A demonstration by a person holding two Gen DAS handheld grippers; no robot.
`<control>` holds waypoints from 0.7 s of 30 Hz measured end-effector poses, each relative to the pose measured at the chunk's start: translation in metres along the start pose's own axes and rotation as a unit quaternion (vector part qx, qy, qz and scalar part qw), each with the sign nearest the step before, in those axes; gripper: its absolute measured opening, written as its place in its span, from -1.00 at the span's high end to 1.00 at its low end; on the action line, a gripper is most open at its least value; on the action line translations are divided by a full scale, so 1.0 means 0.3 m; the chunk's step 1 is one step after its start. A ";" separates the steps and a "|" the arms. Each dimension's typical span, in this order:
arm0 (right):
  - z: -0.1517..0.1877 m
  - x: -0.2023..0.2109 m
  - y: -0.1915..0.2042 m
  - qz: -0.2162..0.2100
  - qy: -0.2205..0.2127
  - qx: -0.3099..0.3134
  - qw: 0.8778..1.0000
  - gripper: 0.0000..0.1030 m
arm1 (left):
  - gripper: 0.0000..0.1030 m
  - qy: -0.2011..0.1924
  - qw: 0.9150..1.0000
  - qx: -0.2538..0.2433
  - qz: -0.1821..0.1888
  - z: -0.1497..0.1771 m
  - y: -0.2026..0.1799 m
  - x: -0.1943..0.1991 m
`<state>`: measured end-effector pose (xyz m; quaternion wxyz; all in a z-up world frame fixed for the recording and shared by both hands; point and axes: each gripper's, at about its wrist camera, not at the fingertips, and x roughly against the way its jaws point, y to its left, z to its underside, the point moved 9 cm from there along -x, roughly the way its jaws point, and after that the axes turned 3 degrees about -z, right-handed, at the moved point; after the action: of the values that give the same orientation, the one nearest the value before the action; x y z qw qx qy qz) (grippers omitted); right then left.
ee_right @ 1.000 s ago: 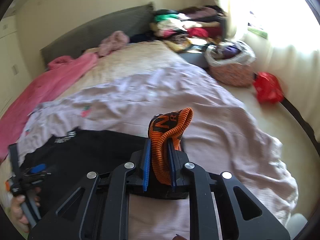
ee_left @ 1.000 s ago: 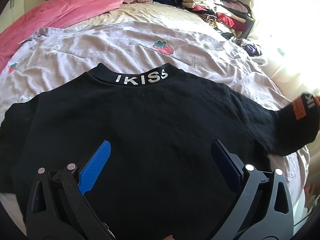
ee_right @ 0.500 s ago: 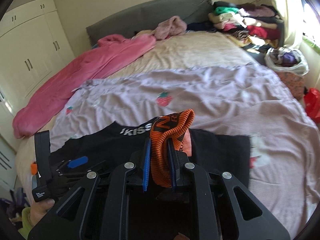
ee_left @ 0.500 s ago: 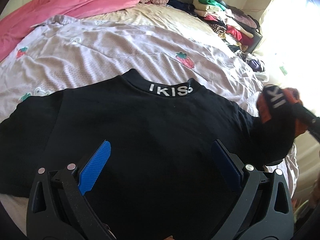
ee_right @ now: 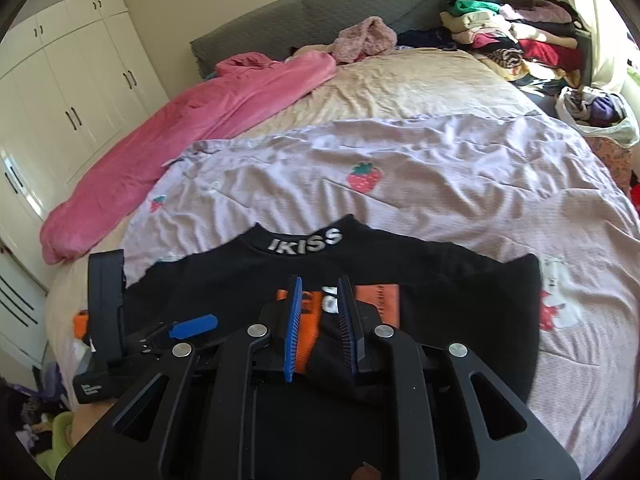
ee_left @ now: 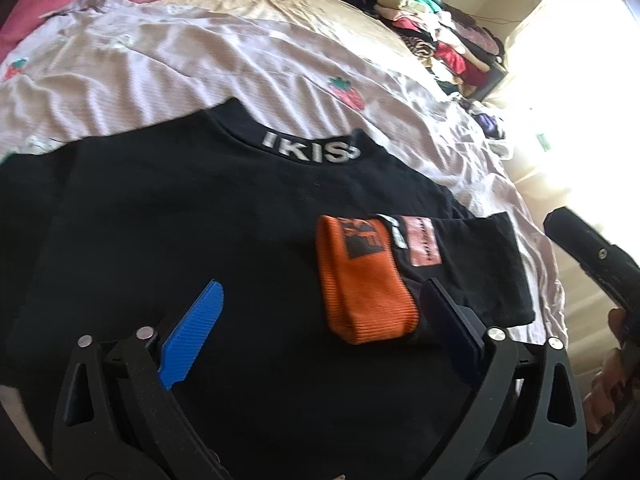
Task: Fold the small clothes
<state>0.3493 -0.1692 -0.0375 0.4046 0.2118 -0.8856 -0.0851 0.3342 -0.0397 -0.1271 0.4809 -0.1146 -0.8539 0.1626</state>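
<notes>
I have the black top (ee_left: 208, 216) lying flat on the bed, its lettered collar (ee_left: 310, 151) toward the headboard. Its right sleeve (ee_left: 472, 264) is folded in over the body, with the orange cuff (ee_left: 360, 280) lying on the black cloth. My right gripper (ee_right: 320, 320) has its fingers a narrow way apart, the jaws just opening a little; the cuff lies between and beneath them, and I cannot tell whether the pads touch it. My left gripper (ee_left: 316, 336) hovers over the hem, fingers spread wide though just closing slightly, nothing pinched, the cuff just beside its right finger. Under the top is a lilac strawberry sheet (ee_right: 440, 168); beyond, a pink blanket (ee_right: 180, 128), grey headboard (ee_right: 312, 16), white wardrobes (ee_right: 64, 92) and piled clothes (ee_right: 516, 40).
</notes>
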 end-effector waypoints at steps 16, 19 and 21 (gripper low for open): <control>0.094 0.137 -0.195 0.017 -0.037 -0.058 0.997 0.57 | 0.75 -0.018 1.000 -0.012 0.015 0.060 -0.106 -0.066; 0.111 0.138 -0.210 0.020 -0.036 -0.065 0.997 0.56 | 0.87 -0.026 0.999 -0.009 0.023 0.034 -0.093 -0.033; 0.120 0.142 -0.217 0.022 -0.035 -0.069 0.997 0.56 | 0.88 -0.045 0.999 -0.008 0.016 0.004 -0.075 0.009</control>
<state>0.3172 -0.2473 -0.0533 0.3884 0.1608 -0.8958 -0.1445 0.3308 -0.0597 -0.1171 0.4379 -0.1250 -0.8742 0.1684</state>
